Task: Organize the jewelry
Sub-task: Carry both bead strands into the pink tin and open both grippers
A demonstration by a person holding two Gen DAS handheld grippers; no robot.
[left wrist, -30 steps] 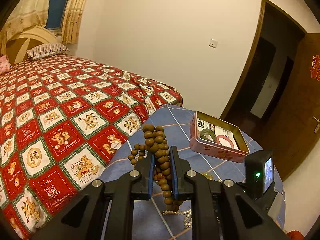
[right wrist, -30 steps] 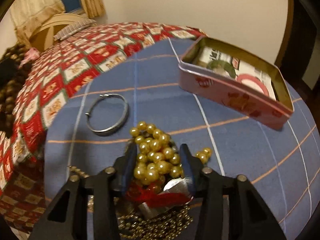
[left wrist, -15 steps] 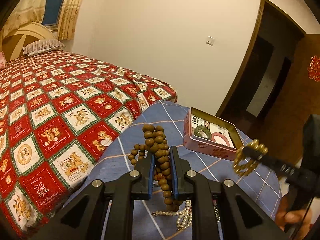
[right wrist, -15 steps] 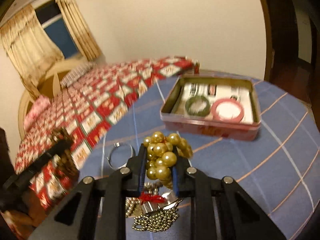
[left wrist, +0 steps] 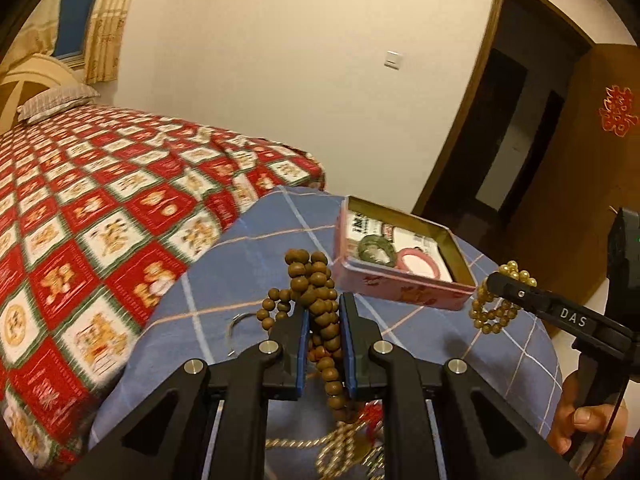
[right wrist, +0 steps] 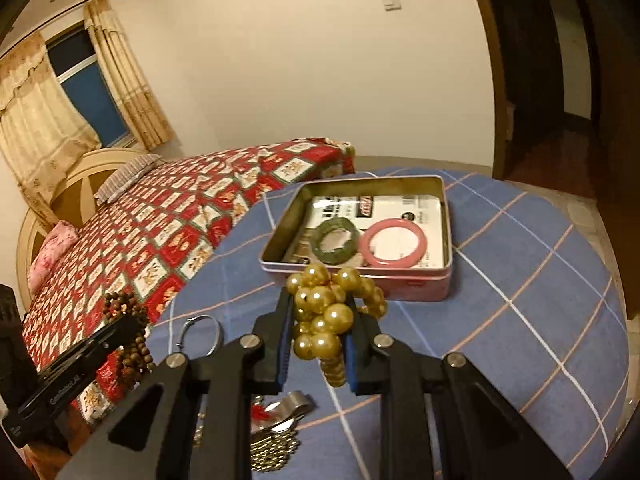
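My left gripper [left wrist: 323, 312] is shut on a string of brown wooden beads [left wrist: 316, 280] that hangs between its pads above the table. The right gripper [right wrist: 320, 304] is shut on a bunch of gold pearl beads [right wrist: 324, 300], held in the air just in front of the pink tin [right wrist: 400, 288]. The tin holds a green bangle [right wrist: 316, 240] and a pink bangle [right wrist: 372, 254]. From the left wrist view the right gripper [left wrist: 494, 280] carries the gold beads [left wrist: 494, 316] to the right of the tin [left wrist: 404, 292]. The left gripper [right wrist: 124, 320] and its brown beads [right wrist: 132, 356] show at the left.
A silver bangle [right wrist: 219, 334] lies on the blue checked tablecloth [right wrist: 520, 280]. A heap of gold chains [right wrist: 272, 444] and a silver piece [right wrist: 292, 404] lies under the grippers. The bed with a red quilt [left wrist: 100, 200] adjoins the table's left. A hand [left wrist: 580, 420] holds the right gripper.
The right gripper closed on the gold beads, lifted them off the table and swung toward the tin. The left gripper drifted toward the tin with the brown beads still in it.
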